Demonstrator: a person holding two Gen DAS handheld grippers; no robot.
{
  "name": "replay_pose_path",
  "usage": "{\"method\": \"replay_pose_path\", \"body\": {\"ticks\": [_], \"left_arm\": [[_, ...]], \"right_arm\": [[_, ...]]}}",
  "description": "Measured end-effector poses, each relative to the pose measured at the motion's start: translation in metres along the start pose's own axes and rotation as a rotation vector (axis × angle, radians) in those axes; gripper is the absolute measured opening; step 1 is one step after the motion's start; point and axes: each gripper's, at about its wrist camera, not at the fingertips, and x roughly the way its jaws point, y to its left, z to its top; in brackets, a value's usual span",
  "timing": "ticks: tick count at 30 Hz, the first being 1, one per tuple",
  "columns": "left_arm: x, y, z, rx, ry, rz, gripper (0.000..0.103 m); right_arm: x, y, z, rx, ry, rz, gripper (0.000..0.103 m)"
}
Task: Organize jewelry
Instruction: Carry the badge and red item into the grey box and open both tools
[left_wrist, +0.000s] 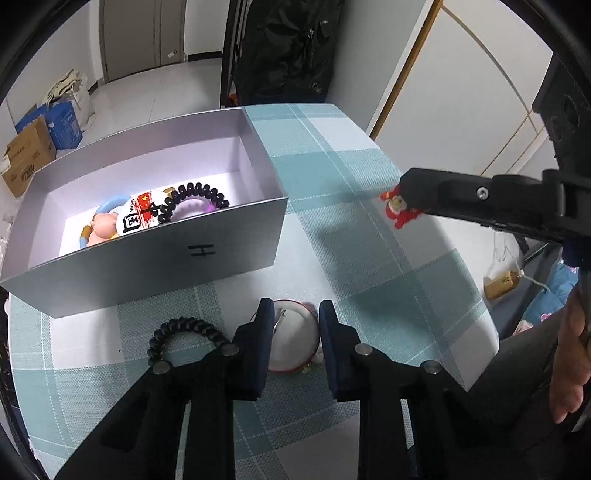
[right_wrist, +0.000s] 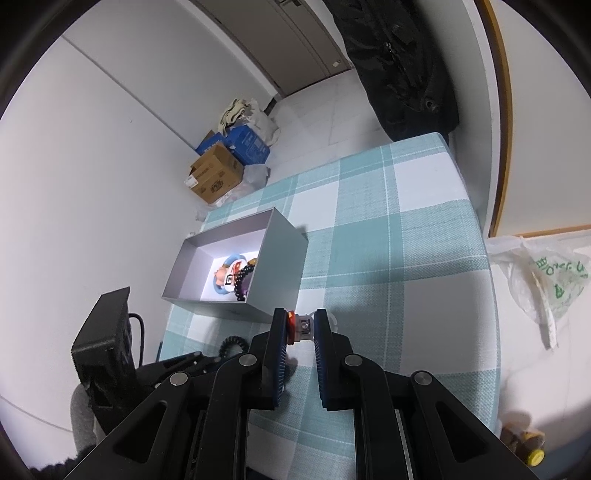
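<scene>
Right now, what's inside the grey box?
Inside the grey box: a black coil hair tie around a purple one, a flag badge, a blue ring and a pink figure. The near wall hides the floor in front of them.

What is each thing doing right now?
Box: open, no lid, trinkets inside.
Badge: face down, clamped in the left gripper.
Red charm: clamped in the right gripper.
Black hair tie: lying loose on the table.
</scene>
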Motion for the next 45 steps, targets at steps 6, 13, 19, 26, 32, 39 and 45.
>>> {"method": "replay_pose_path", "body": {"ticks": [6,13,19,26,32,39,45], "left_arm": [[-0.013,0.008,0.003,-0.046,-0.037,-0.032,0.019],[-0.042,0.012,0.007,-0.088,-0.112,-0.097,0.019],[-0.071,0.024,0.017,-0.127,-0.206,-0.124,0.019],[-0.084,0.047,0.032,-0.201,-0.271,-0.121,0.019],[-0.080,0.069,0.041,-0.266,-0.275,-0.118,0.019],[-0.071,0.089,0.050,-0.314,-0.265,-0.123,0.019],[-0.061,0.106,0.055,-0.366,-0.244,-0.130,0.019]], "right_arm": [[0.002,0.005,0.001,-0.011,-0.003,0.004,0.013],[-0.004,0.005,0.004,0.011,-0.026,0.033,0.013],[-0.005,0.016,0.010,-0.007,-0.051,0.072,0.013],[0.008,0.036,0.019,-0.031,-0.042,0.110,0.013],[0.021,0.050,0.027,-0.050,-0.031,0.141,0.013],[0.034,0.064,0.038,-0.081,-0.030,0.167,0.013],[0.049,0.069,0.050,-0.082,-0.011,0.185,0.013]]}}
